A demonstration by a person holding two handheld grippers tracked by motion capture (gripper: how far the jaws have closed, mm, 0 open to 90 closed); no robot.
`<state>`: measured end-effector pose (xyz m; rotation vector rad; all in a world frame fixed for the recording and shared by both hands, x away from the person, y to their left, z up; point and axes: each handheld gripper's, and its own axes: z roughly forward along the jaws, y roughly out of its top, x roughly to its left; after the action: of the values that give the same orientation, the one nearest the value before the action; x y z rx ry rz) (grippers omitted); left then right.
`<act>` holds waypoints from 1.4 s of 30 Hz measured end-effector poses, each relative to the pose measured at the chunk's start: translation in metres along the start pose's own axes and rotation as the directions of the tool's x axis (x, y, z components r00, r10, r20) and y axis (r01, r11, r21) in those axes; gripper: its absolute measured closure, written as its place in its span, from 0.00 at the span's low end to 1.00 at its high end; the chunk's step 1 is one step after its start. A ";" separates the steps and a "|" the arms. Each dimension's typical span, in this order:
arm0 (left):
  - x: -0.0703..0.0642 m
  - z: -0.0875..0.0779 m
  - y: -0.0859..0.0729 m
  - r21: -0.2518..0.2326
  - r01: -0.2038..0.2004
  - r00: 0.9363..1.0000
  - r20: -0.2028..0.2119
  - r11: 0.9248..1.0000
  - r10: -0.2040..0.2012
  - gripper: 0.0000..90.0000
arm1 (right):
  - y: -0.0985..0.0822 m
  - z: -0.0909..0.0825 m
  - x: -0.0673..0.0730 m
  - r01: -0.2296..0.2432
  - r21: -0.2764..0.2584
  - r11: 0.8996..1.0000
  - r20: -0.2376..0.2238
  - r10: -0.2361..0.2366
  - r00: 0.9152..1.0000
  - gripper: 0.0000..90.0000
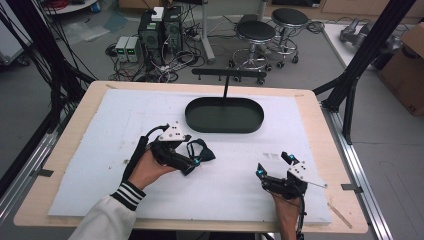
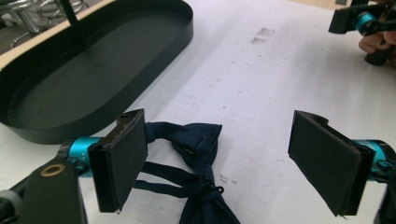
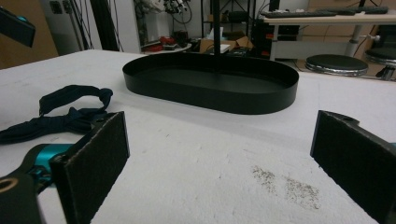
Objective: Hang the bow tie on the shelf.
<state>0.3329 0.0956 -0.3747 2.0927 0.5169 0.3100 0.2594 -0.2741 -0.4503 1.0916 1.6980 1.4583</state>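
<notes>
Okay, left gripper (image 2: 219,163) has its jaws wide apart over the navy bow tie (image 2: 198,154), which lies flat on the white mat (image 1: 100,150), pads not pressing yet. Best to centre on the knot, then pinch. Right gripper (image 3: 219,163) idles, jaws apart. Beyond, black oval tray (image 1: 224,114).

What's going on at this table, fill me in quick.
A person holds a gripper in each hand over a white mat. The left gripper sits wide open at a dark blue bow tie lying flat on the mat, one of its fingers right beside the strap, not gripping it. The right gripper waits open nearby, holding nothing. A black oval tray with an upright stand sits farther back, with nothing in it.
</notes>
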 end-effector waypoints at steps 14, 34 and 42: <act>-0.010 0.044 -0.001 0.186 -0.044 0.998 0.061 0.982 0.034 0.28 | 0.000 0.000 0.000 0.000 0.000 1.000 0.000 0.000 1.000 0.04; 0.002 0.064 -0.010 0.315 0.033 0.998 -0.062 0.948 -0.015 0.45 | 0.000 0.000 0.000 -0.004 -0.002 1.000 -0.005 0.004 1.000 0.04; 0.003 0.068 -0.013 0.344 0.022 0.998 -0.063 0.939 0.000 0.50 | 0.000 0.000 0.000 -0.011 -0.001 1.000 -0.004 0.011 1.000 0.04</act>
<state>0.3602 0.0528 -0.4224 2.4246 0.6579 0.2949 0.2592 -0.2745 -0.4503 1.1000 1.6961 1.4689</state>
